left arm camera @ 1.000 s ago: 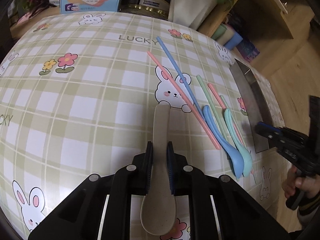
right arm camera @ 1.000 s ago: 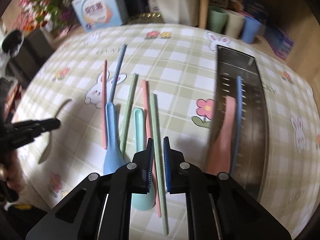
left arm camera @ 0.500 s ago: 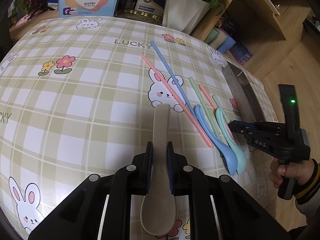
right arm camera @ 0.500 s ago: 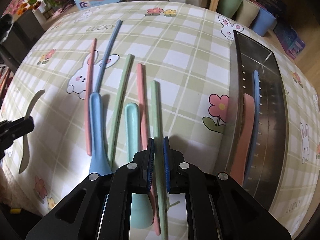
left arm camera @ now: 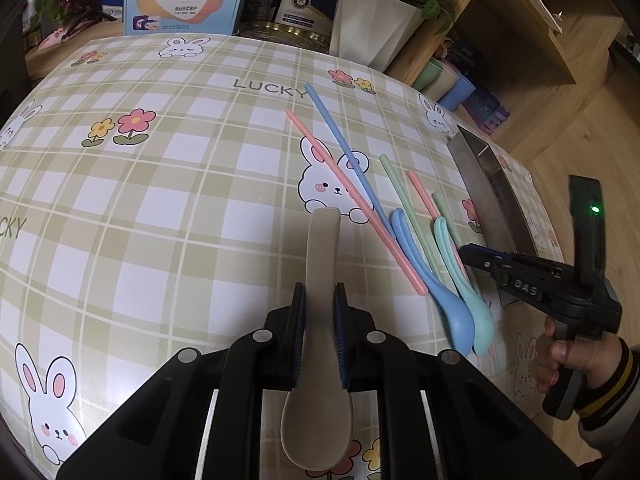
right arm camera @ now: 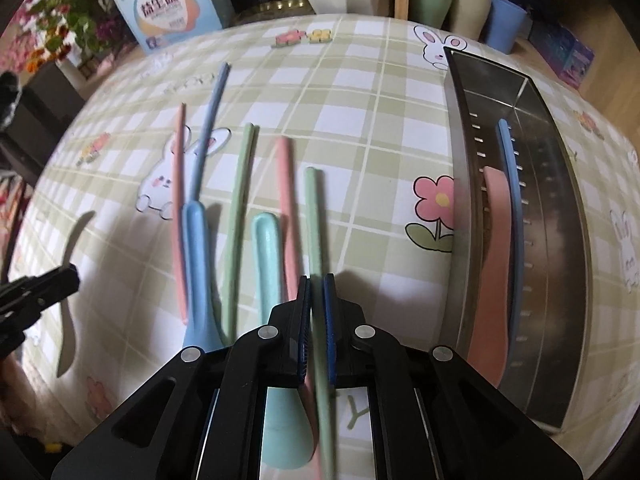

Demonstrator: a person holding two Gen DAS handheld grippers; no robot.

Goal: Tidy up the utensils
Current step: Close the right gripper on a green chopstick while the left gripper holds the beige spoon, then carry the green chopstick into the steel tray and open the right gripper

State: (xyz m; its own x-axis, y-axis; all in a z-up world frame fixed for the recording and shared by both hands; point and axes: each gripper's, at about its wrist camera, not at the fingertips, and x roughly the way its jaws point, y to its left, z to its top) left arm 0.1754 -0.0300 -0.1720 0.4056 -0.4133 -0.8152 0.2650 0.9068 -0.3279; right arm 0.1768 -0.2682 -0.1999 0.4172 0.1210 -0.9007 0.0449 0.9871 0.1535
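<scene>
Two utensils were in grips. Left wrist view: left gripper (left arm camera: 320, 334) clamped on beige spoon (left arm camera: 318, 354), near centre. Right wrist view: right gripper (right arm camera: 317, 330) pinched shut on green chopstick (right arm camera: 314, 240); steel tray (right arm camera: 560, 320), right, held pink spoon (right arm camera: 494, 264) and blue chopstick (right arm camera: 510, 184); six pieces remained on the tablecloth (right arm camera: 380, 120).

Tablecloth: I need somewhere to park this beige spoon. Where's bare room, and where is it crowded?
Free: the tablecloth left of the pink chopstick, out to the flower prints. Also the strip between green chopstick and steel tray. Crowded: the chopsticks and spoons between.
</scene>
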